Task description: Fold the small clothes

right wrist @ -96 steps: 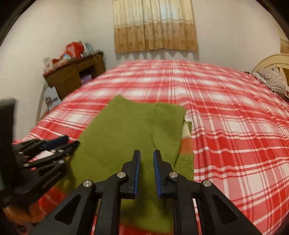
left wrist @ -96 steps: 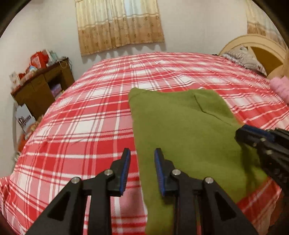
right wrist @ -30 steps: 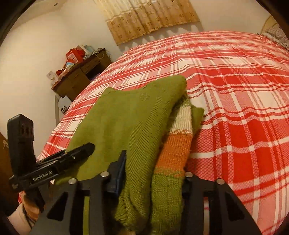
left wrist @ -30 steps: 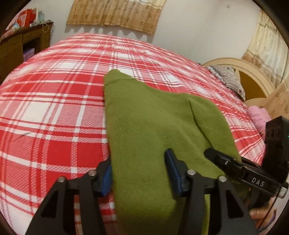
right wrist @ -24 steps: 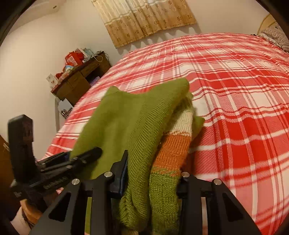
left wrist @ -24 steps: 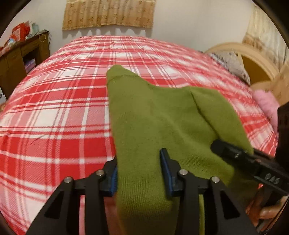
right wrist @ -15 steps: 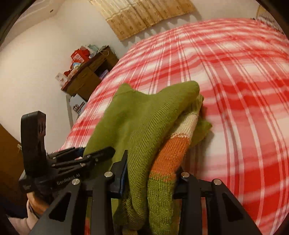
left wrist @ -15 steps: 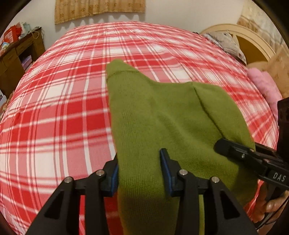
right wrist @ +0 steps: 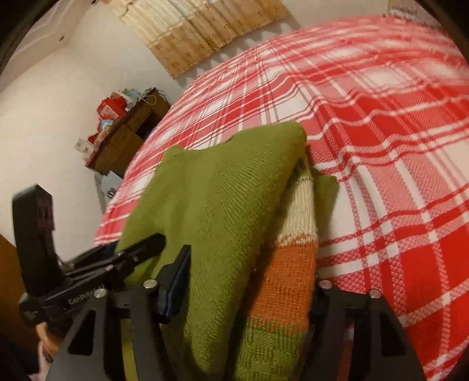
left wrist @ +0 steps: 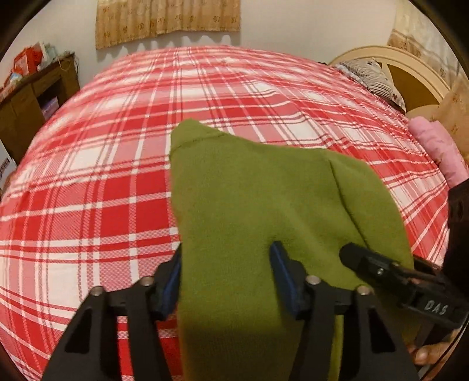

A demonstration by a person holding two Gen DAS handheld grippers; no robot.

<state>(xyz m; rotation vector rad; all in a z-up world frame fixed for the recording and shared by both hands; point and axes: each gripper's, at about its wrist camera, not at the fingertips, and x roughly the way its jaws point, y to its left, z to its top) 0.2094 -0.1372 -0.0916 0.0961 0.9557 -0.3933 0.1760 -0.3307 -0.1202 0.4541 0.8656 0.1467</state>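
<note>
**Both tongs clamped on one green sweater at the near edge of the bed**

Count: we see 1 sweater, 2 tongs, 1 bed, 1 wooden cabinet, 1 pink roll, 1 striped pillow, and curtains on the back wall.

Sweater: olive-green knit, folded in layers. In the right wrist view an inner layer shows cream, orange and green stripes. It sits on the red plaid cover at the near edge of the bed, its far corners lying toward the bed's middle and its near end lifted in the tongs.

Left tongs: closed on the sweater's near-left edge, with fabric bunched between the blue pads.

Right tongs: gripping the thick stack of layers at the near-right edge. The right finger is mostly hidden behind the striped knit.

Each tool shows in the other's view, just beside each other along the same near edge.

Versus 3.2 s ago: then both tongs hovered empty over the flat sweater, and now both hold it. Versus 0.5 s ago: same grips, and the cameras have tilted, so the bed sits differently in frame. The right view is motion-blurred.
</note>
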